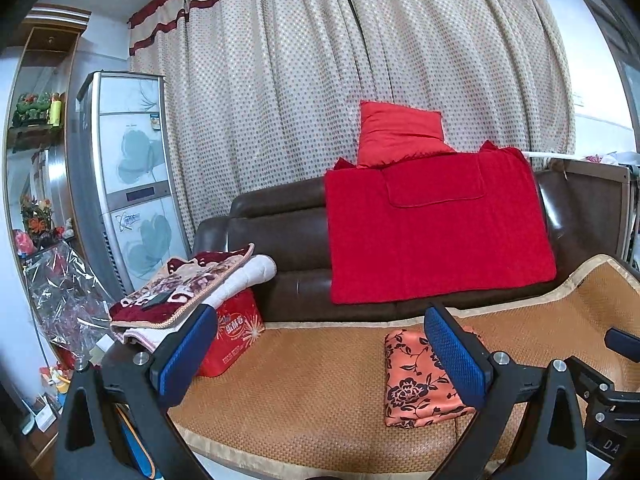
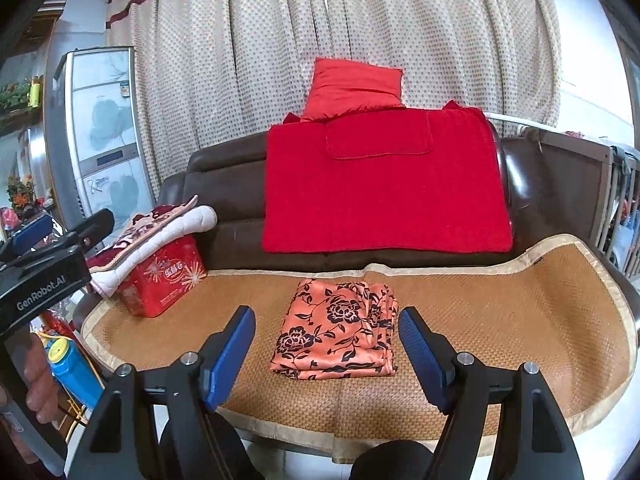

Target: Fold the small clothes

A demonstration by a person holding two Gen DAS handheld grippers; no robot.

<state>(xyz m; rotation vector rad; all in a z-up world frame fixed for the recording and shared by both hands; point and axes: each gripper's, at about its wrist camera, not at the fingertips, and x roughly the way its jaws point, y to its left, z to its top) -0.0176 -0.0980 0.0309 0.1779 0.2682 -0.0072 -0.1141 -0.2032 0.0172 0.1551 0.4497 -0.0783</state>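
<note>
An orange cloth with black flowers (image 2: 340,330) lies folded into a small rectangle on the woven mat (image 2: 500,312) that covers the sofa seat. My right gripper (image 2: 326,322) hangs open above and in front of it, blue pads wide apart, nothing between them. In the left wrist view the same folded cloth (image 1: 412,384) sits low right, partly behind the right blue pad. My left gripper (image 1: 320,332) is open too, off to the left of the cloth and clear of it. The other gripper's tip (image 1: 622,342) shows at the right edge.
A red blanket (image 2: 384,188) and red pillow (image 2: 354,88) drape the brown sofa back. A red box (image 2: 164,280) with folded blankets (image 2: 160,232) on top stands at the mat's left end. A tall white appliance (image 1: 128,176) and dotted curtain (image 2: 320,40) stand behind. A blue bottle (image 2: 74,372) stands below the left-hand gripper.
</note>
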